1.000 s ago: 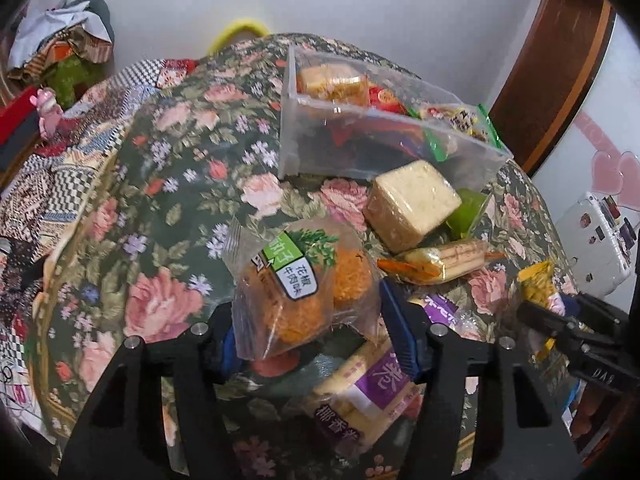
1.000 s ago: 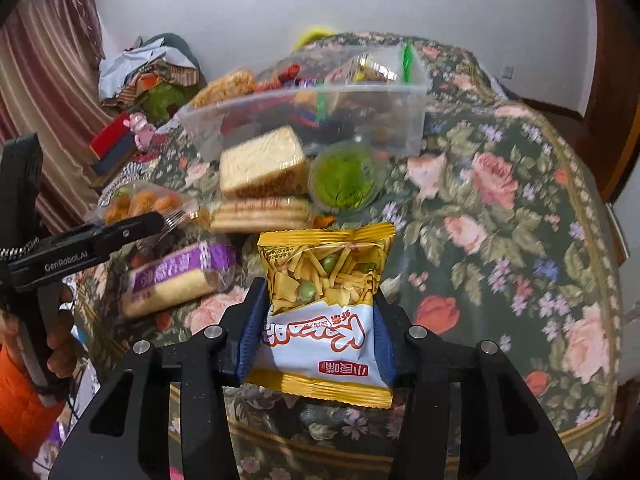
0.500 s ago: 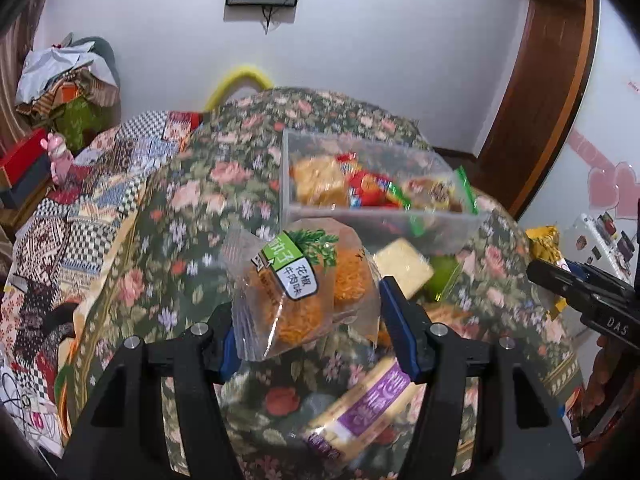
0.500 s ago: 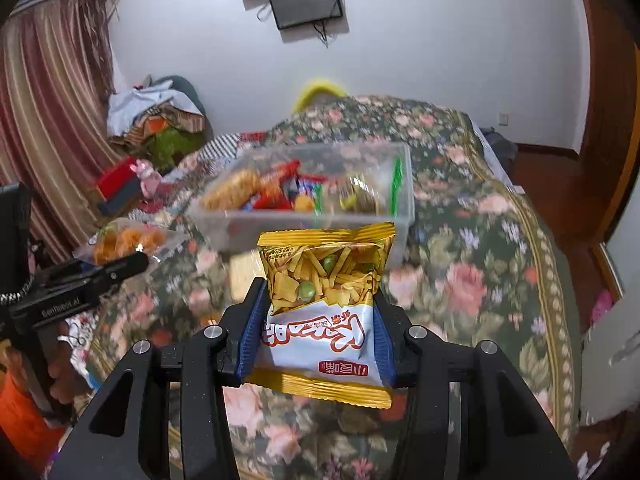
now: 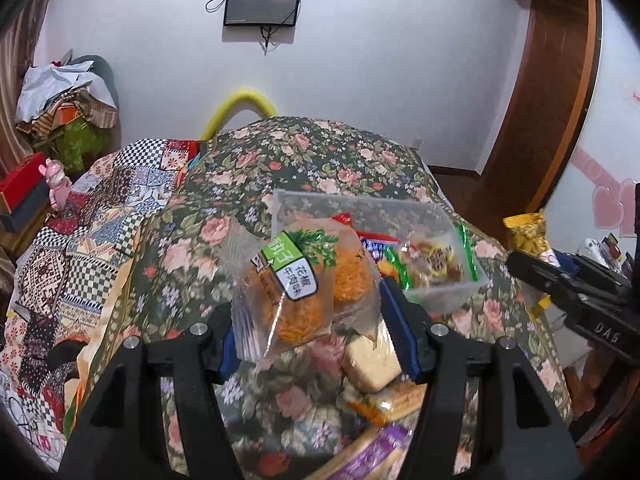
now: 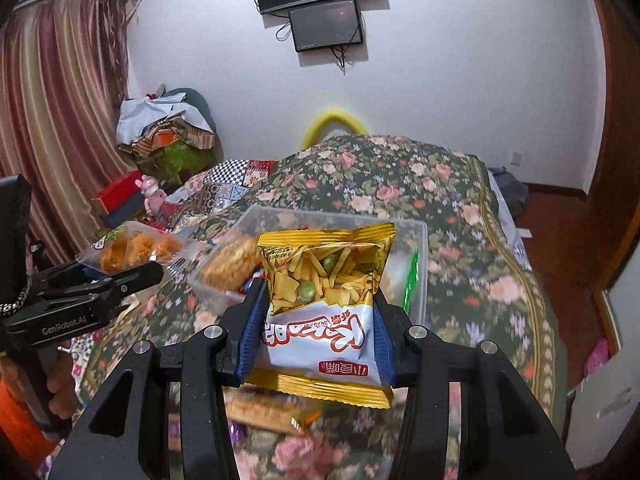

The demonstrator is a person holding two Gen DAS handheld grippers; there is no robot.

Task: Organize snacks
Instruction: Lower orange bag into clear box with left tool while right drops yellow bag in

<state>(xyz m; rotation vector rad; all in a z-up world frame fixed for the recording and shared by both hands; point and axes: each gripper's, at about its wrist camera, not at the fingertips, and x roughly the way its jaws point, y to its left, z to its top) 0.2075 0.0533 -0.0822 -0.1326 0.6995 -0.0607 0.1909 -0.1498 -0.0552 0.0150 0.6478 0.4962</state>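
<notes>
With each tool clamped on a packet, the clear container (image 6: 416, 240) lies ahead and below: right tool (image 6: 318, 330) holds the yellow snack bag (image 6: 324, 280), left tool (image 5: 316, 324) the orange noodle packet (image 5: 304, 280).

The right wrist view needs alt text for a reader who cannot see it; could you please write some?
The right tongs grip a yellow and white snack bag above a floral-covered table, in front of a clear plastic bin holding other snacks. At left, the left tongs hold a clear bag of orange snacks.

Bin (image 5: 436, 210) top open w/ room at far end; loose snacks (image 5: 372, 364) crowd near side.
</notes>
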